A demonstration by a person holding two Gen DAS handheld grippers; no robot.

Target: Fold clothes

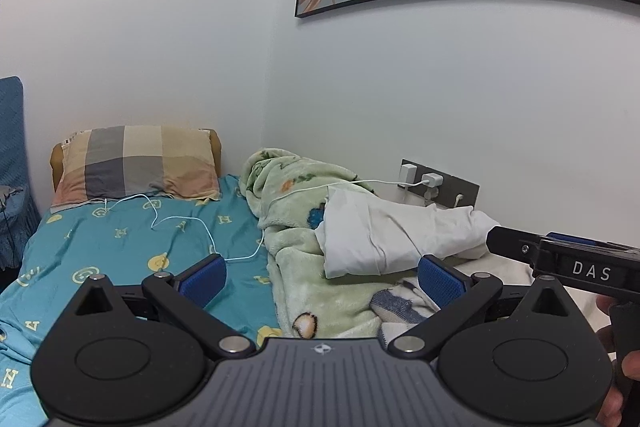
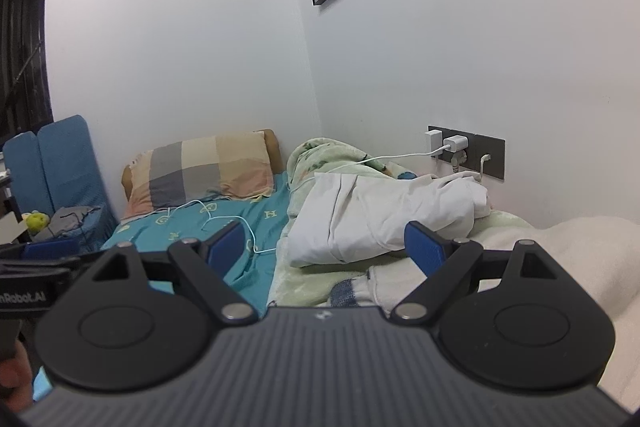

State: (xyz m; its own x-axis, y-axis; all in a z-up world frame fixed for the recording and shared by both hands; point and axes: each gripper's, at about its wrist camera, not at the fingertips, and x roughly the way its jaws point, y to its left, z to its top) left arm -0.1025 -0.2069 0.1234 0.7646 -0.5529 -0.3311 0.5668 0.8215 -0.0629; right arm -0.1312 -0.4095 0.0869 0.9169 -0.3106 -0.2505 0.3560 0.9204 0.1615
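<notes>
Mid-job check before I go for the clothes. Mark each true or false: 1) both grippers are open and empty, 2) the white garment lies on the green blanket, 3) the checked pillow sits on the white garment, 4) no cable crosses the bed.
1) Left gripper and right gripper are open and empty. True.
2) The white garment lies on the green blanket. True.
3) False: the checked pillow rests on the teal sheet, apart from the garment.
4) False: a white cable runs from the wall charger across blanket and sheet.
</notes>
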